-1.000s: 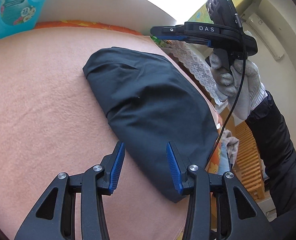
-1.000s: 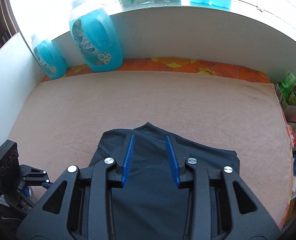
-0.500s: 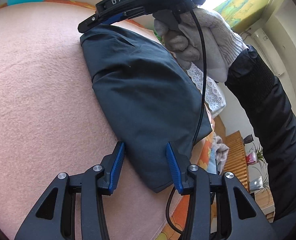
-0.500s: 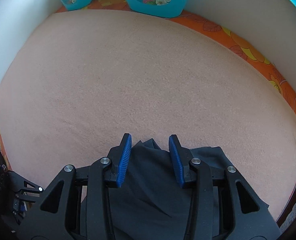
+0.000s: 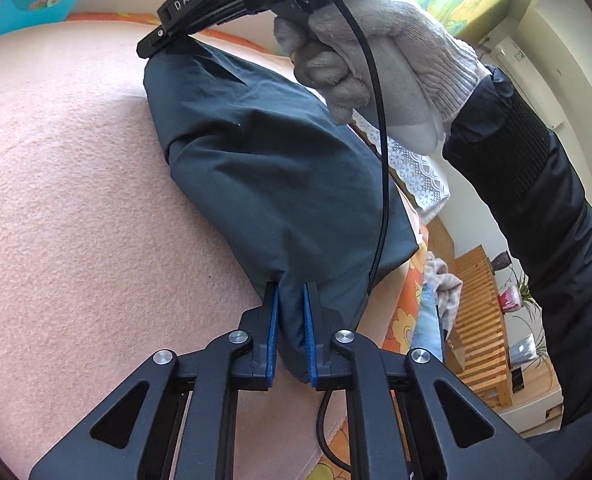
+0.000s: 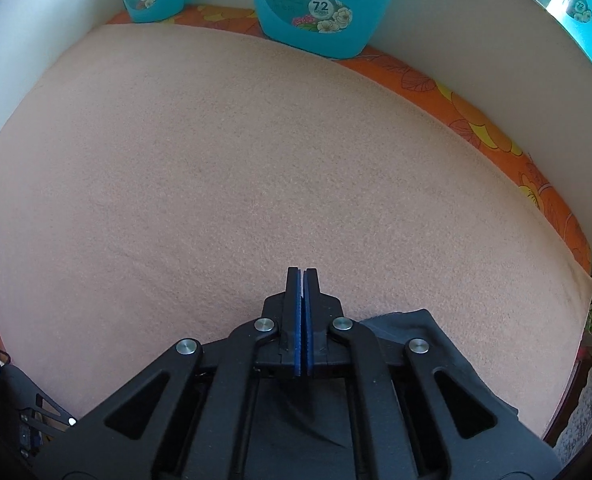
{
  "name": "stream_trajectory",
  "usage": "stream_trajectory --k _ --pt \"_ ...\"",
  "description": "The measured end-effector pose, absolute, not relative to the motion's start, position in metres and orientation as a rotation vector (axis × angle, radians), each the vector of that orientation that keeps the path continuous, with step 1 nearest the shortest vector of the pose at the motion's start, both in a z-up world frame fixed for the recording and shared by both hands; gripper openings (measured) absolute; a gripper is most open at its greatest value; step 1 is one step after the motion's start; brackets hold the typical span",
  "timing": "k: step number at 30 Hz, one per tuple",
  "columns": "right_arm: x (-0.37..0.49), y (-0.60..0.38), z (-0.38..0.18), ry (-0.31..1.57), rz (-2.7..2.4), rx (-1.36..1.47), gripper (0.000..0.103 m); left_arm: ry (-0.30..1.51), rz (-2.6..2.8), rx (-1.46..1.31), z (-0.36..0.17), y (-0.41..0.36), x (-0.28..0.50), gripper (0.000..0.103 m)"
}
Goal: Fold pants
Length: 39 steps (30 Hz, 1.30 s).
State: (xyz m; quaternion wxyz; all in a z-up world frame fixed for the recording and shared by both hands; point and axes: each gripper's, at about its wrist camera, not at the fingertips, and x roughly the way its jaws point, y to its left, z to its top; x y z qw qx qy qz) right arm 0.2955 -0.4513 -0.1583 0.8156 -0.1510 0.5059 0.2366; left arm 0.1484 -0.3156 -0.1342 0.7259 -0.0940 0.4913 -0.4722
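The folded dark pants (image 5: pixel 272 184) lie on the pink blanket (image 5: pixel 76 220) near its right edge. My left gripper (image 5: pixel 291 292) is shut on the near corner of the pants, with cloth bunched between its blue pads. My right gripper (image 5: pixel 152 46), held by a gloved hand (image 5: pixel 380 60), is at the far corner of the pants. In the right wrist view the right gripper (image 6: pixel 301 276) has its blue pads pressed together, and the pants (image 6: pixel 408 324) show only below and behind it. Whether cloth sits between the pads is hidden.
Blue detergent bottles (image 6: pixel 320 4) stand along the white wall at the far edge of the blanket (image 6: pixel 256 160). An orange flowered sheet (image 6: pixel 476 128) borders the blanket. A lace cloth (image 5: pixel 412 168) and a wooden slatted bench (image 5: pixel 484 320) lie beyond the right edge.
Both grippers have gone from open to shut. The left closed on the near corner of the pants; the right moved down to the far corner and closed there.
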Motion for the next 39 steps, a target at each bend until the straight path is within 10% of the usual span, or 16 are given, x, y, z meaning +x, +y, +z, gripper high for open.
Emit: stream_trajectory --k 14,20,24,39 --pt "0.33 -0.494 -0.146 1.024 0.362 -0.01 0.001 1.103 -1.056 -0.166 -0.134 -0.312 0.137 0.009" --pt "0.281 -0.55 -0.097 0.875 0.323 0.118 0.039 1.103 -1.057 -0.111 -0.126 -0.302 0.127 0.01" --pt "0.22 -0.582 -0.083 0.802 0.31 0.175 0.041 1.087 -1.041 -0.062 -0.119 -0.296 0.127 0.01" --pt "0.066 -0.695 -0.197 0.848 0.038 0.432 0.048 1.046 -1.23 0.093 -0.117 -0.369 0.134 0.01"
